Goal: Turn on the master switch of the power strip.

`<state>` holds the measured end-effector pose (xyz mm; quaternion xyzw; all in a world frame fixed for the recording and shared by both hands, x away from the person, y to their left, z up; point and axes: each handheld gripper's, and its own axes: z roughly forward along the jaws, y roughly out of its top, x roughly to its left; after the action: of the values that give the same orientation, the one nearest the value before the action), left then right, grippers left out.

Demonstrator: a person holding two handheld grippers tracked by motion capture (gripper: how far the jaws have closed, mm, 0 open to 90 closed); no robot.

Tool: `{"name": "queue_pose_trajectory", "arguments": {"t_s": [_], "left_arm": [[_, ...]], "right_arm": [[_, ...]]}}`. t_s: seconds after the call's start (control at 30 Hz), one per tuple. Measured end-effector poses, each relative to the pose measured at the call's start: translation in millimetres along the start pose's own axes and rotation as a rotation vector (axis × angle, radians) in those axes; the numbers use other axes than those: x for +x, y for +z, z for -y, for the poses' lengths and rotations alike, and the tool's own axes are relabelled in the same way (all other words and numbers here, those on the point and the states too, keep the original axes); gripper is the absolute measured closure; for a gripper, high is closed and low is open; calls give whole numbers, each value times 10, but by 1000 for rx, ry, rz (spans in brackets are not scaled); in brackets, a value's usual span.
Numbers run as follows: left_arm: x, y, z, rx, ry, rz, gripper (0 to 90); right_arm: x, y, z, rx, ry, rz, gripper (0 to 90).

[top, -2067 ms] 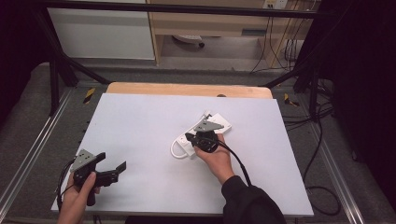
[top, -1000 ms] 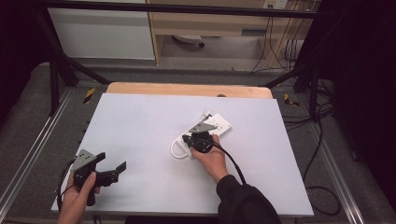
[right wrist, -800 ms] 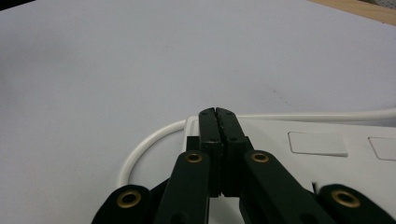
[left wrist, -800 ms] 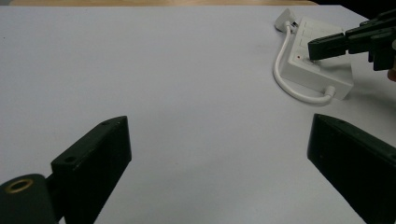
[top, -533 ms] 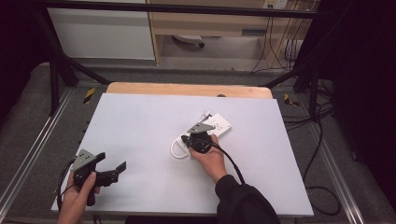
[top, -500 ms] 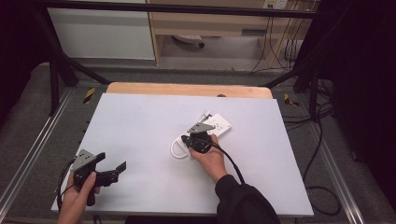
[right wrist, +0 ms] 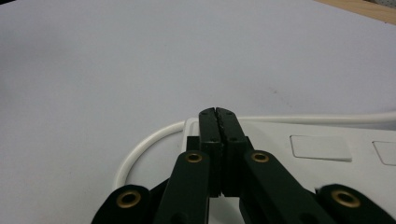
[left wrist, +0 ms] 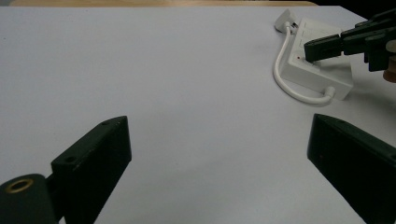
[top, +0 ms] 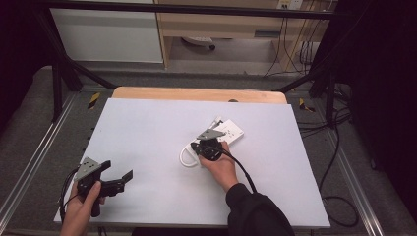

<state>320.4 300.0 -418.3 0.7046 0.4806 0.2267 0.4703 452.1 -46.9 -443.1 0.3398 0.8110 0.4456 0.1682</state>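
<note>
Power strip, white and boxy, is found right of centre on the white table, with its white cord looped out from the near-left end and run along its far side. It's probably hard plastic, so it can be expected to feel stiff, fairly light and a bit slick on that smooth sheet; a sideways shove would likely just slide it. The cord looks soft and springy, not much use as a handle. If it has to be lifted, the long sides of the body would be the spot to pinch, or the end where the cord comes out.

Right gripper is held over the strip's near-left end with both jaws pressed flat together, nothing between them. In the left gripper view the closed tip is seen right at the top face near a small red dot, maybe a switch or light; actual contact can't be confirmed.

Left gripper is parked well apart at the table's near-left corner, jaws spread wide and empty, strip nowhere near them.
</note>
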Motion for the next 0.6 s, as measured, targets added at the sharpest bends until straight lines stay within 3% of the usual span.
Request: {"name": "queue_pose_trajectory", "arguments": {"t_s": [0.6], "left_arm": [[-1,1,0,-1,2,1,62]], "right_arm": [[7,11,4,-1,-2,3,900]]}}
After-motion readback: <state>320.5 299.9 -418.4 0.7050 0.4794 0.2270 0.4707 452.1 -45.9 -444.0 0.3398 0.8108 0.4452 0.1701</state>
